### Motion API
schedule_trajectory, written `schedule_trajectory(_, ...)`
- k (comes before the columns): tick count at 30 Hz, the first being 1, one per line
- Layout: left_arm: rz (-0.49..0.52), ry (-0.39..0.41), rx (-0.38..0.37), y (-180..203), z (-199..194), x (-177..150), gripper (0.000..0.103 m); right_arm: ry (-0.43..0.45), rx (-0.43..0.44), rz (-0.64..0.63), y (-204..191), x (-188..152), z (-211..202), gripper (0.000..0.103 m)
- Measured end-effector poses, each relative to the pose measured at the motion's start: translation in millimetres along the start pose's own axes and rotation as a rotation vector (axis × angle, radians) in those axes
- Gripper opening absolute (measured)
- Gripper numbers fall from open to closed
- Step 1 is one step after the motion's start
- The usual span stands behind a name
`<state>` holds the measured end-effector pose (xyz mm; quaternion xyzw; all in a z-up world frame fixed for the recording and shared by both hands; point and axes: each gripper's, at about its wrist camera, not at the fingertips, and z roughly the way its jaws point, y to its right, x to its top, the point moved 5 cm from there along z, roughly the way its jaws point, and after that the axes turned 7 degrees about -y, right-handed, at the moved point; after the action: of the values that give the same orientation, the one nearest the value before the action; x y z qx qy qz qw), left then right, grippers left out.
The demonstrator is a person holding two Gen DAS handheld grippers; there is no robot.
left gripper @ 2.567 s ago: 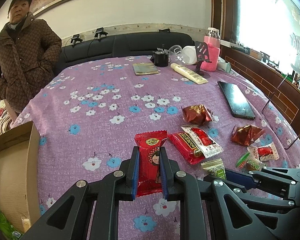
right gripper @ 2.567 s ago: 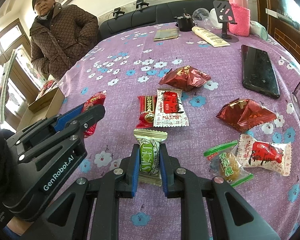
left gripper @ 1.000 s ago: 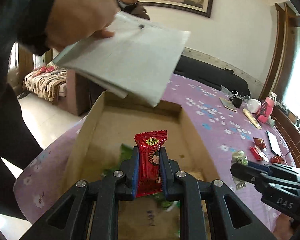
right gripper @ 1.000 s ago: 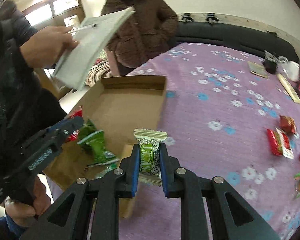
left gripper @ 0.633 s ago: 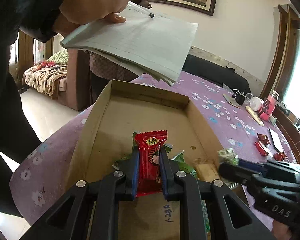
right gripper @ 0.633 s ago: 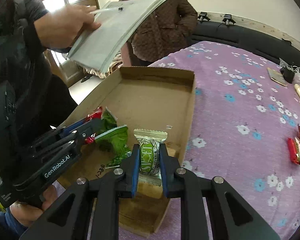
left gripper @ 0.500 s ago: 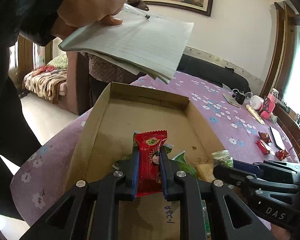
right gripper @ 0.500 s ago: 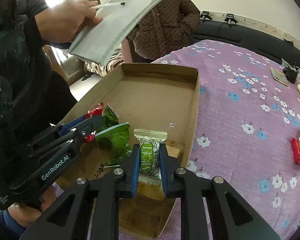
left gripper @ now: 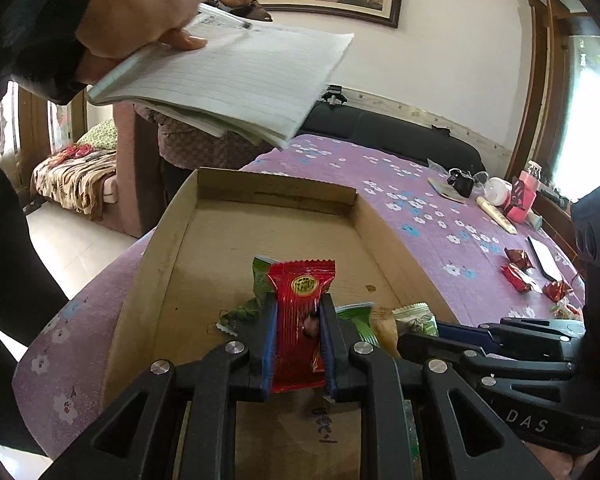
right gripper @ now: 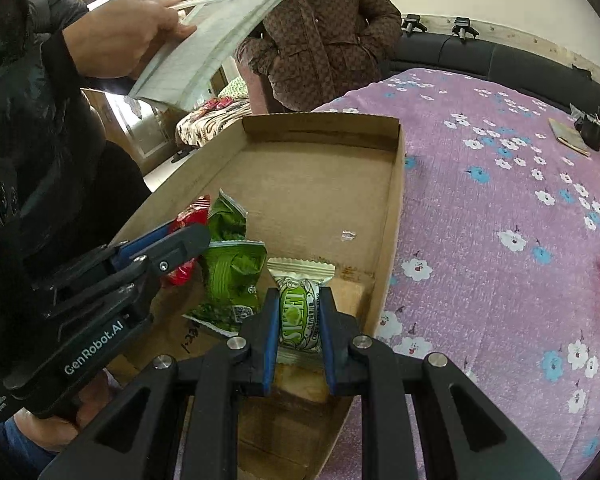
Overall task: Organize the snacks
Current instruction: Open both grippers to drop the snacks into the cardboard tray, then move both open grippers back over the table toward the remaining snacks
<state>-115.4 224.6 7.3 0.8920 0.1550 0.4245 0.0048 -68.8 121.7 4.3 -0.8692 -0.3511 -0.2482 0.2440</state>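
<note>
My left gripper point(left gripper: 298, 320) is shut on a red snack packet point(left gripper: 300, 312) and holds it over the near end of an open cardboard box point(left gripper: 172, 248). My right gripper point(right gripper: 299, 312) is shut on a green and white snack packet point(right gripper: 300, 304) over the box's near right corner point(right gripper: 392, 216). Green snack packets point(right gripper: 230, 276) lie in the box. The left gripper shows at the left of the right wrist view point(right gripper: 172, 248), and the right gripper at the right of the left wrist view point(left gripper: 432, 338). Several red snacks point(left gripper: 518, 276) lie on the purple tablecloth.
A person's hand holds a lined notebook point(left gripper: 236, 80) above the box's far end. A woman in a brown coat point(right gripper: 324, 36) stands behind the table. A phone point(left gripper: 544, 258), a tube and a pink bottle point(left gripper: 522, 200) sit at the far right of the table.
Both grippers have moved from the table to the box and now sit a little lower and closer over its near end. Both still hold their packets.
</note>
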Motion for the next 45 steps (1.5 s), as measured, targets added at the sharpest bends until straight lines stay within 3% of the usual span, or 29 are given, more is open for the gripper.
schedule_trajectory(2, 0.009, 0.001, -0.004, 1, -1, 0, 0.028, -0.002, 0.01, 0.003, 0, 0, 0, 0.019)
schedule_trajectory(6, 0.01, 0.009, -0.015, 2, -3, 0, 0.051, 0.006, 0.017, 0.009, 1, 2, -4, 0.023)
schedule_trajectory(15, 0.025, 0.031, -0.005, 6, -6, -1, 0.052, 0.043, 0.031, 0.086, 16, 2, -31, 0.028)
schedule_trajectory(21, 0.033, 0.014, -0.006, 16, -8, 1, 0.052, 0.097, -0.018, 0.129, 43, -1, -68, 0.033)
schedule_trajectory(25, 0.089, 0.03, -0.033, 40, -22, 7, 0.053, 0.148, -0.083, 0.192, 86, -2, -99, 0.034)
schedule_trajectory(27, 0.135, 0.04, -0.04, 58, -28, 11, 0.061, 0.164, -0.134, 0.253, 118, -2, -113, 0.034)
schedule_trajectory(31, 0.224, 0.03, -0.07, 101, -34, 19, 0.062, 0.137, -0.225, 0.394, 186, -3, -127, 0.034)
schedule_trajectory(36, 0.257, -0.082, -0.149, 155, -17, 28, 0.062, 0.054, -0.337, 0.554, 267, -13, -116, 0.034)
schedule_trajectory(42, 0.249, -0.202, -0.159, 189, 17, 27, 0.062, 0.006, -0.395, 0.572, 292, -22, -93, 0.033)
schedule_trajectory(45, 0.251, -0.233, -0.164, 197, 27, 25, 0.062, 0.007, -0.374, 0.562, 298, -25, -87, 0.033)
